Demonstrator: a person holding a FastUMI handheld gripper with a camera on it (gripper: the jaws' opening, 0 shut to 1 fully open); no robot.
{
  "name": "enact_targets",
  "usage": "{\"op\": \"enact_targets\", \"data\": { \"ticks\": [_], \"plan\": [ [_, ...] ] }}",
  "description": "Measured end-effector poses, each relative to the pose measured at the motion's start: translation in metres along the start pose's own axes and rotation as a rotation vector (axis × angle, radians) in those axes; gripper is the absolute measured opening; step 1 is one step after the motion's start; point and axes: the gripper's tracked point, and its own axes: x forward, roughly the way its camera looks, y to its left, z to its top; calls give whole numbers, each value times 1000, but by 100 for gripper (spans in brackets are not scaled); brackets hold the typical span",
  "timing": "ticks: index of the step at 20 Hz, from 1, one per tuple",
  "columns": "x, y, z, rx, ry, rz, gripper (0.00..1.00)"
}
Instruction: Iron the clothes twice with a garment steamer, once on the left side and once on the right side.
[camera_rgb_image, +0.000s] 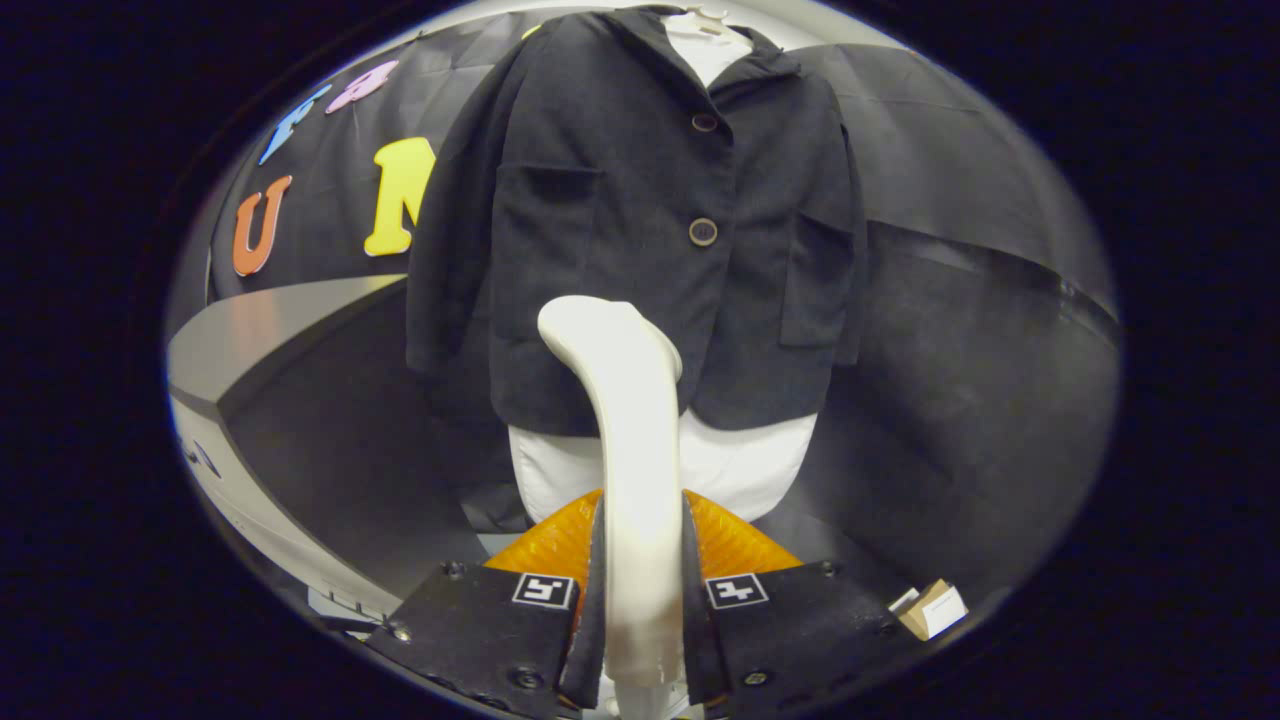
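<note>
A dark buttoned jacket (640, 220) hangs on a white mannequin torso (740, 465) straight ahead, with two buttons down its front and a pocket on each side. My gripper (640, 560) is shut on the white garment steamer (630, 440), both fingers pressing on its handle. The steamer rises upright from between the fingers, and its rounded head curves forward in front of the jacket's lower hem, near the middle. Whether the head touches the cloth I cannot tell.
A grey table top (270, 330) runs along the left, beside the mannequin. A small cardboard box (932, 608) lies low on the right, next to the fingers. Black cloth lines the booth behind and to the right of the jacket.
</note>
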Motion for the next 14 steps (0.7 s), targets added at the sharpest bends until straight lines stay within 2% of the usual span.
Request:
{"op": "enact_targets", "data": {
  "ticks": [8,14],
  "plan": [
    [0,4,-43,41,98,-22,35],
    [-49,-24,-4,124,13,-42,35]
  ]
}}
